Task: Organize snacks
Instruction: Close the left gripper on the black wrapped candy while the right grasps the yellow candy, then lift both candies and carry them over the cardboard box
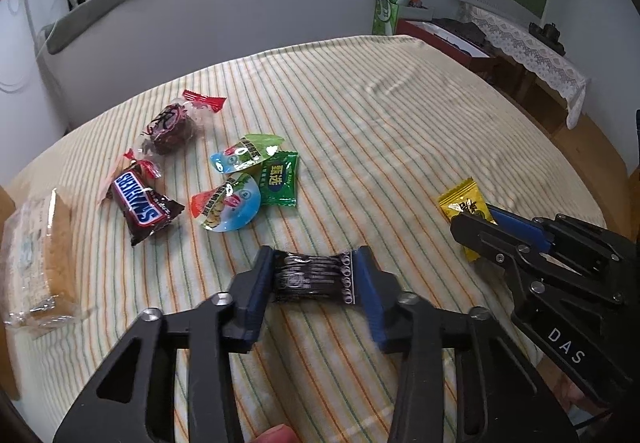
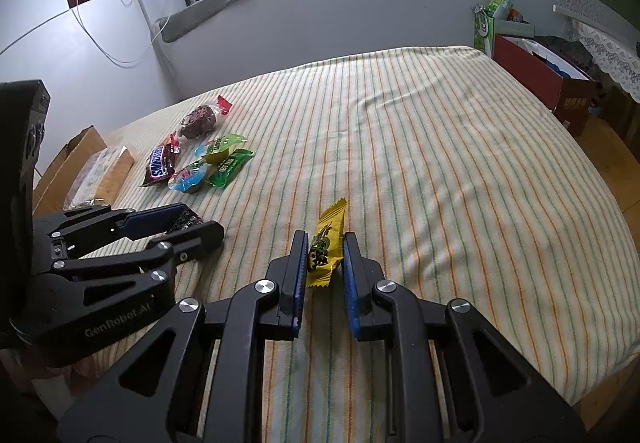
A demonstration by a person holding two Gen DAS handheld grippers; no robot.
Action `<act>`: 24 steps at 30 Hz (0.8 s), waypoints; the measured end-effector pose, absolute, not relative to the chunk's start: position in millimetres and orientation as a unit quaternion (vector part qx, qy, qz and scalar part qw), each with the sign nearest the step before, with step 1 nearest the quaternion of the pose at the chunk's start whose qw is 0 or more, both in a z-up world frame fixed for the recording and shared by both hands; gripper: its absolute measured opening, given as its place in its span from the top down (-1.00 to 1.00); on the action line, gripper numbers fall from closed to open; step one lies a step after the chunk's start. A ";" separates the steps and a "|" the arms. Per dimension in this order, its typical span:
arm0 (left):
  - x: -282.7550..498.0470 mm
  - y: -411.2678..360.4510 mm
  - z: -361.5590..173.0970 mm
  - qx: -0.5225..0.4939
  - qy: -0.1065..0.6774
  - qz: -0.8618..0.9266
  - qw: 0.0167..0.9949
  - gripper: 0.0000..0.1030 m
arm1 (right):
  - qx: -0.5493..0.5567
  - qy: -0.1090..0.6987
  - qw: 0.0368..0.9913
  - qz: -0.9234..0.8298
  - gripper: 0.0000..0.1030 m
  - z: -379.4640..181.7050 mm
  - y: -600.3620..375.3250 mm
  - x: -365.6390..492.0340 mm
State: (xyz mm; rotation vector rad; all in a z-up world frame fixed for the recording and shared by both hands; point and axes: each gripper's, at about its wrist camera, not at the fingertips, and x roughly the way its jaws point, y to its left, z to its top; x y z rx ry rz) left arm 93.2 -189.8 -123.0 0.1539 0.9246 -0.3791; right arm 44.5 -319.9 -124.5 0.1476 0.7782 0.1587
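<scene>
On the striped cloth (image 1: 380, 123) near the front edge lies a black snack packet (image 1: 312, 279). My left gripper (image 1: 314, 253) is shut on it, a blue pad pressing each end so the wrapper bows. Off to the right, a yellow candy packet (image 2: 326, 255) sits between the pads of my right gripper (image 2: 325, 239), which is shut on it. The right wrist view also shows the left gripper (image 2: 200, 221) at the left with the black packet (image 2: 184, 221) in its fingers. The right gripper (image 1: 476, 227) and yellow packet (image 1: 460, 199) appear at the right of the left wrist view.
A cluster of snacks lies at the left: a Snickers bar (image 1: 140, 203), a dark red-tied sweet (image 1: 172, 127), two jelly cups (image 1: 228, 203), a green packet (image 1: 280, 179) and a wrapped cake (image 1: 40, 255). A cardboard box (image 2: 68, 159) and a red box (image 2: 536, 71) flank the table.
</scene>
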 end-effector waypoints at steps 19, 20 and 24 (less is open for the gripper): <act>81.2 -186.5 -130.5 0.080 0.448 -0.189 0.870 -0.30 | 0.068 0.377 0.921 0.070 0.67 -121.0 -320.9 41.6; 82.5 -186.6 -129.3 0.082 0.447 -0.188 0.871 -0.11 | 0.069 0.378 0.921 0.070 0.67 -121.7 -321.0 41.2; 85.0 -189.5 -125.4 0.086 0.445 -0.193 0.870 0.39 | 0.071 0.377 0.921 0.069 0.67 -121.0 -322.0 40.5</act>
